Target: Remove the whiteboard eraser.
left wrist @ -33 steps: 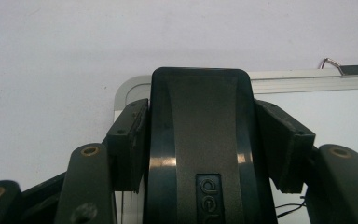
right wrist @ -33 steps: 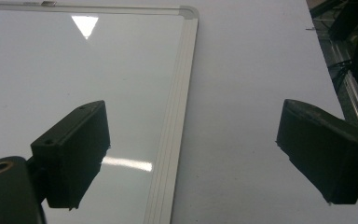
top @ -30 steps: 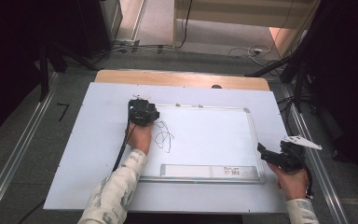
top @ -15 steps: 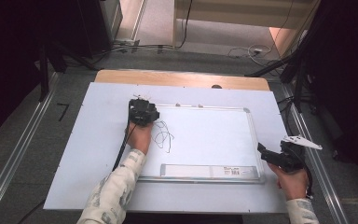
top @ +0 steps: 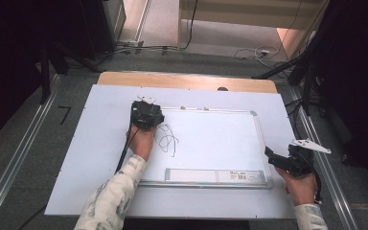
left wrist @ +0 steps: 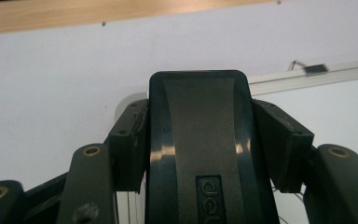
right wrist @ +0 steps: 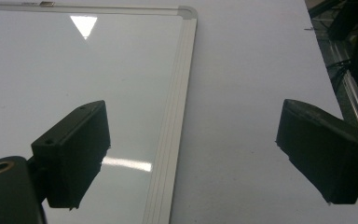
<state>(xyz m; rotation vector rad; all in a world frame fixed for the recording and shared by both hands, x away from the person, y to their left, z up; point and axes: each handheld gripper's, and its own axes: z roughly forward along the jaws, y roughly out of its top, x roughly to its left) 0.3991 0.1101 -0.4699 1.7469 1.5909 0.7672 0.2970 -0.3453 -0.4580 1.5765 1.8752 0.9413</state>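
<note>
My left gripper [left wrist: 200,154] clamps a black eraser [left wrist: 200,140] on the whiteboard [top: 220,143]; my right gripper [right wrist: 191,158] gapes wide over its edge.

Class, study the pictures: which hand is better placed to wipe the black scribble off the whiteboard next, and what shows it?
Left. The left gripper is shut on a black eraser right beside the scribble. The right gripper is open, holds nothing, and sits at the whiteboard frame's right edge, far from the marks.
</note>
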